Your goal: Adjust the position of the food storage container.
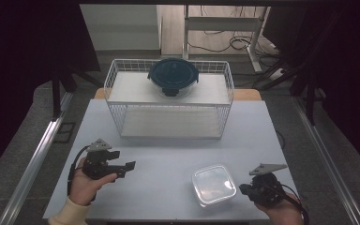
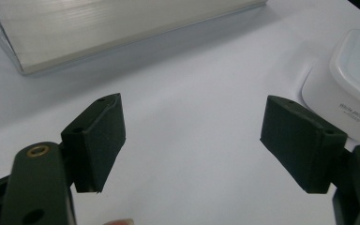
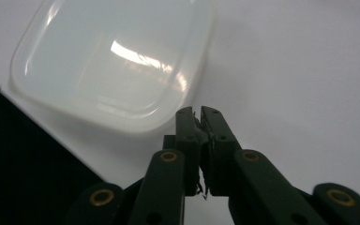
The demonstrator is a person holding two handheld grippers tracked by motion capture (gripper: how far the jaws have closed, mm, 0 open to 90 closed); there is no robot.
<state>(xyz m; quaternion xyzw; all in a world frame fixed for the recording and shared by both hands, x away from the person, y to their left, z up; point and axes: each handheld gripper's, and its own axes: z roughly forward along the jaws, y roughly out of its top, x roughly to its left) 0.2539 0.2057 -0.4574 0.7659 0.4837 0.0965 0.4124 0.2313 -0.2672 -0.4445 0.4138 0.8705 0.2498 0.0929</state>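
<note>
A clear square plastic container (image 1: 213,184) lies upside down on the pale table (image 1: 168,154), near the front right. My right gripper (image 1: 242,189) sits at its right edge, jaws shut. In the right gripper view the closed tips (image 3: 200,112) rest by the container's (image 3: 108,65) rim with nothing visible between them. My left gripper (image 1: 124,160) is held at the front left, open and empty. The left gripper view has its pads (image 2: 98,140) spread wide over bare table, the container (image 2: 351,79) beyond on the right.
A white wire rack (image 1: 168,101) with two shelves stands at the back middle of the table. A dark blue round lidded container (image 1: 173,76) sits on its upper shelf. The rack's lower board (image 2: 98,28) lies ahead of the left gripper. The table's front edge is close.
</note>
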